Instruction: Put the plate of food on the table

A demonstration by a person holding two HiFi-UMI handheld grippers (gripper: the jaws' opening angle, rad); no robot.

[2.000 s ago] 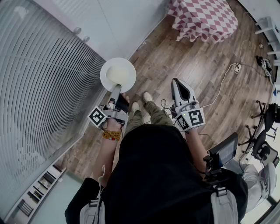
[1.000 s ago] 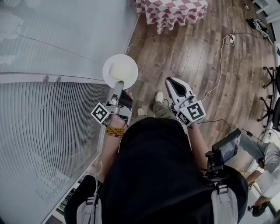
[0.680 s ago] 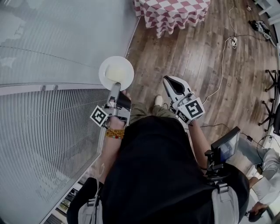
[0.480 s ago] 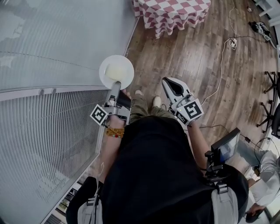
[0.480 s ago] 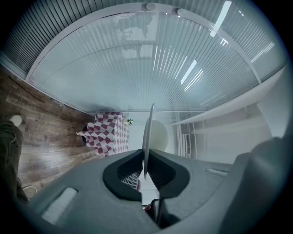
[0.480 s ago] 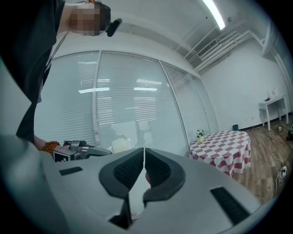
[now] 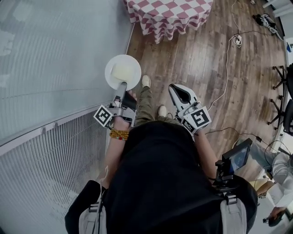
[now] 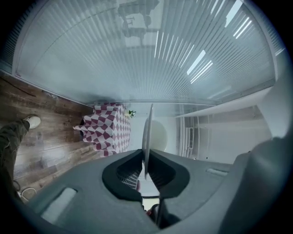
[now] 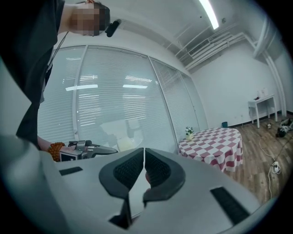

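Table (image 7: 167,16), checked cloth, now lies further left in view than half a second ago. Round white plate (image 7: 122,72) (pale food on it): near rim clamped in left gripper (image 7: 122,87), well short of table, open plank floor (image 7: 201,59) between. Right gripper (image 7: 178,93): jaws together, empty.

White round plate (image 7: 111,68) w/ pale food (image 7: 122,72), level, rim in L gripper (image 7: 122,86) jaws; checked-cloth table (image 7: 167,13) well apart.
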